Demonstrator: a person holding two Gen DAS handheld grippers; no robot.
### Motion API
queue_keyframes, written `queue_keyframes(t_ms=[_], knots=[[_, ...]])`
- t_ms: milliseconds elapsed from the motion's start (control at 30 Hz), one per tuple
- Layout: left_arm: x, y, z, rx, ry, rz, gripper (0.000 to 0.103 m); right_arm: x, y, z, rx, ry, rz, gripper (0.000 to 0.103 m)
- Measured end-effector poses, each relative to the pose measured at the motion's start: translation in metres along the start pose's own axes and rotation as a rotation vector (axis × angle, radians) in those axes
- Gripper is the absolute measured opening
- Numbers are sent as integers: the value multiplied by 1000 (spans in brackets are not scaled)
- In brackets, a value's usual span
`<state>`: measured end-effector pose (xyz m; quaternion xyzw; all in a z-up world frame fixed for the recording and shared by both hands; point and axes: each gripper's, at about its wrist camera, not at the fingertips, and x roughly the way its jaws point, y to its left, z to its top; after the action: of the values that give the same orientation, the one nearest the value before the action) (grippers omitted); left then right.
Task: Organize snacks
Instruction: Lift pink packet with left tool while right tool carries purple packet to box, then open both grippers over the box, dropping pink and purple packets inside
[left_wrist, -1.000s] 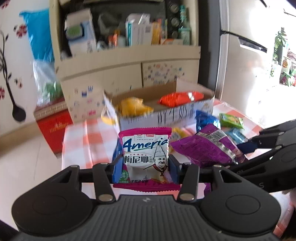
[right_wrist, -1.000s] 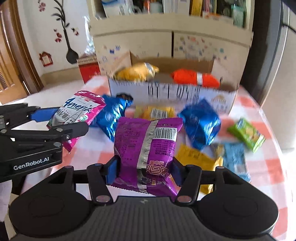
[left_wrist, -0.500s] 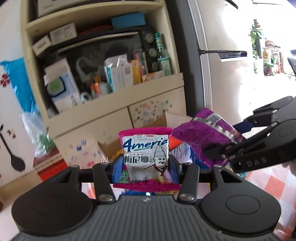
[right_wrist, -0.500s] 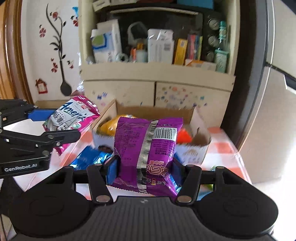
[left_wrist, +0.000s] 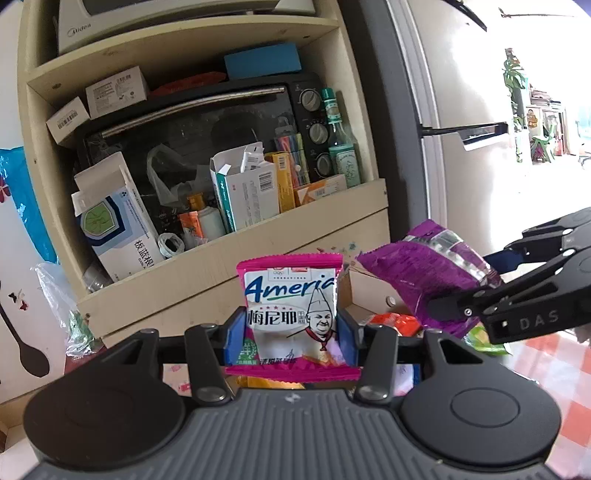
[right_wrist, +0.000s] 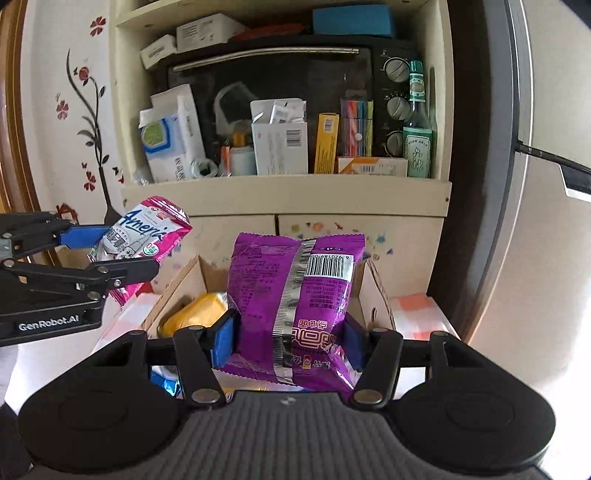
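My left gripper (left_wrist: 291, 332) is shut on a pink and white snack packet (left_wrist: 291, 302), held upright in the air; it also shows in the right wrist view (right_wrist: 142, 240). My right gripper (right_wrist: 290, 338) is shut on a purple snack bag (right_wrist: 295, 295), held above the open cardboard box (right_wrist: 373, 284). The purple bag shows at the right of the left wrist view (left_wrist: 428, 273). The box holds a yellow snack (right_wrist: 195, 314) and an orange-red snack (left_wrist: 395, 323).
A cream shelf unit (right_wrist: 288, 192) stands behind the box, with a black toaster oven (right_wrist: 280, 85), cartons and a green bottle (right_wrist: 417, 125). A grey fridge (right_wrist: 535, 184) stands at the right. The checked tablecloth (left_wrist: 546, 369) and a blue packet (right_wrist: 166, 384) lie below.
Both grippers have risen with their packets and moved toward the box. The table and loose snacks have dropped out of view; the shelf now fills the frames.
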<state>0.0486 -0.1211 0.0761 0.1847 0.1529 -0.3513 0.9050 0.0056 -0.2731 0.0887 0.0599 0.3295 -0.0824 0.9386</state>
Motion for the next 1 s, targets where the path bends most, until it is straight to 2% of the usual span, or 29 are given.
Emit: queue_keyframes(t_ms=[333, 733, 800, 867, 933, 1000], knots=[[56, 5, -9, -16, 40, -10, 49, 37, -12, 17, 5, 2, -9, 64], [120, 17, -5, -143, 117, -21, 51, 88, -27, 22, 77, 48, -22, 65], [129, 17, -9, -168, 167, -8, 59, 92, -31, 20, 127, 61, -18, 69], [131, 17, -11, -205, 196, -25, 64, 90, -34, 19, 164, 65, 6, 79], [126, 19, -9, -232, 188, -42, 71, 86, -35, 20, 165, 55, 3, 82], [118, 21, -7, -239, 169, -26, 80, 83, -38, 21, 180, 51, -3, 85]])
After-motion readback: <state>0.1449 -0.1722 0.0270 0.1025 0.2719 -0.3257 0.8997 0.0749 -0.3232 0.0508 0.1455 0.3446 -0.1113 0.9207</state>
